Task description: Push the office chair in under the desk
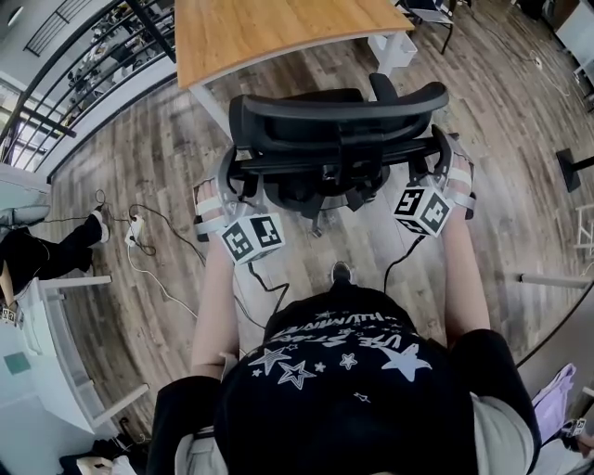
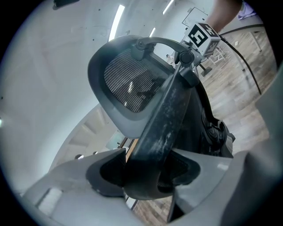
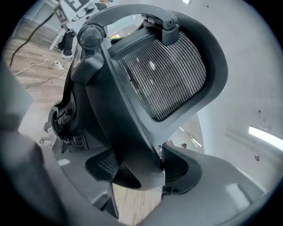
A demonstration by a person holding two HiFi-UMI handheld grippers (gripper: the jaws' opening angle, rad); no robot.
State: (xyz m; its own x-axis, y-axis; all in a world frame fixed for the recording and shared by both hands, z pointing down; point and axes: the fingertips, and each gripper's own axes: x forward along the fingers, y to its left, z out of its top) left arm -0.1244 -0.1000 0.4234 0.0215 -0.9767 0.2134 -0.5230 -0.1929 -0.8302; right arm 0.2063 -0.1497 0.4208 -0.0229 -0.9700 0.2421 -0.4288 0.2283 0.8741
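- Office chair [image 1: 339, 139]: black, with its back to the person. It stands on the wood floor [image 1: 501, 102] just short of the near edge of the table [image 1: 269, 32], with its mesh headrest [image 1: 371, 97] uppermost in the head view.
- Left hand-held gripper [image 1: 230, 186]: at the left end of the chair's back. In its own view the jaws [image 2: 148, 172] stand partly apart and are clamped on a dark bar of the back frame [image 2: 166, 119], with both pads against it.
- Right hand-held gripper [image 1: 442, 158]: at the right end of the back. Its jaws [image 3: 137, 170] are likewise part-way open and closed on the frame bar [image 3: 119, 119], with the headrest mesh [image 3: 170, 75] above them.
- White table leg [image 1: 212, 107]: slants down from the table's near left corner, just beside the chair's left side.
- White cabinet [image 1: 394, 46]: under the table's right end, beyond the chair's right armrest.
- White power strip [image 1: 135, 227] with loose cables: on the floor, well to the left of the chair.
- Another person's leg and shoe [image 1: 56, 246]: at the far left, near the power strip.
- Black stand base [image 1: 571, 167]: on the floor, well to the right.
- Second chair [image 1: 432, 14]: past the table's far right corner.
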